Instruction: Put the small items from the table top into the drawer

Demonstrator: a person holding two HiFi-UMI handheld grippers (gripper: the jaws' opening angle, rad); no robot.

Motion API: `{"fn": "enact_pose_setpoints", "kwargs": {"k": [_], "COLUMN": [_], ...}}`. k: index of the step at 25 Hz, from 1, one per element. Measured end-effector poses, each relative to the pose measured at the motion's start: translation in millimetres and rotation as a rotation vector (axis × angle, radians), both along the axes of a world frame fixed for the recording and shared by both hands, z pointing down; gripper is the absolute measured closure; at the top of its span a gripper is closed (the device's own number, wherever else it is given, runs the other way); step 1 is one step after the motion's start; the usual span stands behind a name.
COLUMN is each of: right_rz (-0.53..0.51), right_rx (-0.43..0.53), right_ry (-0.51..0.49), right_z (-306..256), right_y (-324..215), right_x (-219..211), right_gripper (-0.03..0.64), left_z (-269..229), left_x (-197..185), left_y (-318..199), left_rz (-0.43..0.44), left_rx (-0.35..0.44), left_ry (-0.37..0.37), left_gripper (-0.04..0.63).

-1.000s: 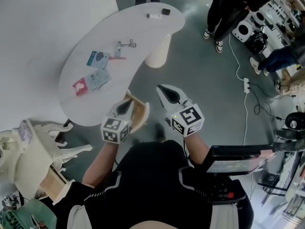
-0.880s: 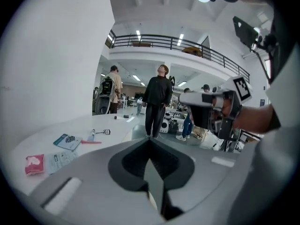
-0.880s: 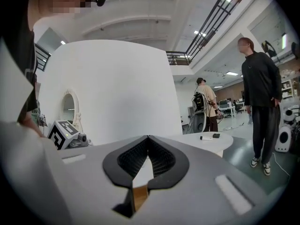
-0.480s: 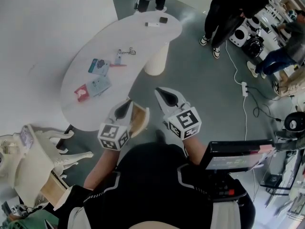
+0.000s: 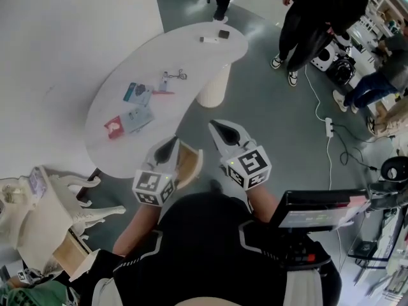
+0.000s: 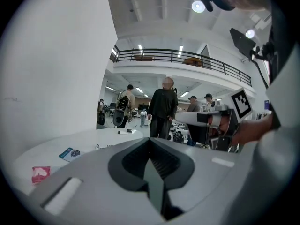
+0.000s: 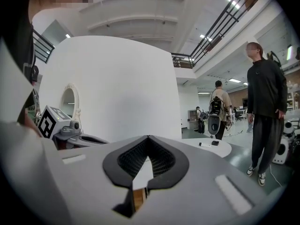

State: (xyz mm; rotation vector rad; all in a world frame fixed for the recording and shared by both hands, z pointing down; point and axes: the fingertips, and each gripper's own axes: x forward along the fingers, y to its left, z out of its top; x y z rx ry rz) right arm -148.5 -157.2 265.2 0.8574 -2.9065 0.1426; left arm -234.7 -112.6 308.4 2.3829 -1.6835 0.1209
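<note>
Little has shifted; left hand-held gripper (image 5: 170, 143) and right hand-held gripper (image 5: 217, 127) hang shut, empty, mid-frame. Cards (image 5: 138, 115) on the bench (image 5: 191, 51) look light, flat: pinch an edge.

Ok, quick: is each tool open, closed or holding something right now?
Left tool: closed, holding nothing.
Right tool: closed, holding nothing.

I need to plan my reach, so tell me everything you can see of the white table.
The white table has a smooth, matte, bean-shaped top on one ribbed white pedestal, standing on grey floor. Packets lie mid-top, two small items at its far end. A wooden drawer stands open at its near edge.
</note>
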Motion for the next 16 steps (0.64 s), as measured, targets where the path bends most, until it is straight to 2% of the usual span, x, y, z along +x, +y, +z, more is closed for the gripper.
{"fn": "enact_pose_setpoints", "kwargs": {"k": [3,9,16], "right_rz": [-0.009,-0.002,0.01], "right_rx": [0.009,0.012,0.011], "right_ry": [0.002,0.004,0.011], "right_z": [-2.3,-3.2,-4.0], "right_y": [1.5,1.9,-3.7], "right_x": [-2.5,-2.5,-1.9], "right_gripper": [0.617,0.617,0.617], "left_z": [-1.6,-4.5,-11.2], "left_x": [-1.8,-4.9,-2.3], "left_y": [0.0,1.3,-1.1], "left_rz": [-0.014,-0.03,-0.031], "left_rx": [0.009,0.013,0.044], "left_ry": [-0.014,0.02,-0.063], "left_gripper": [0.595,0.595,0.595]}}
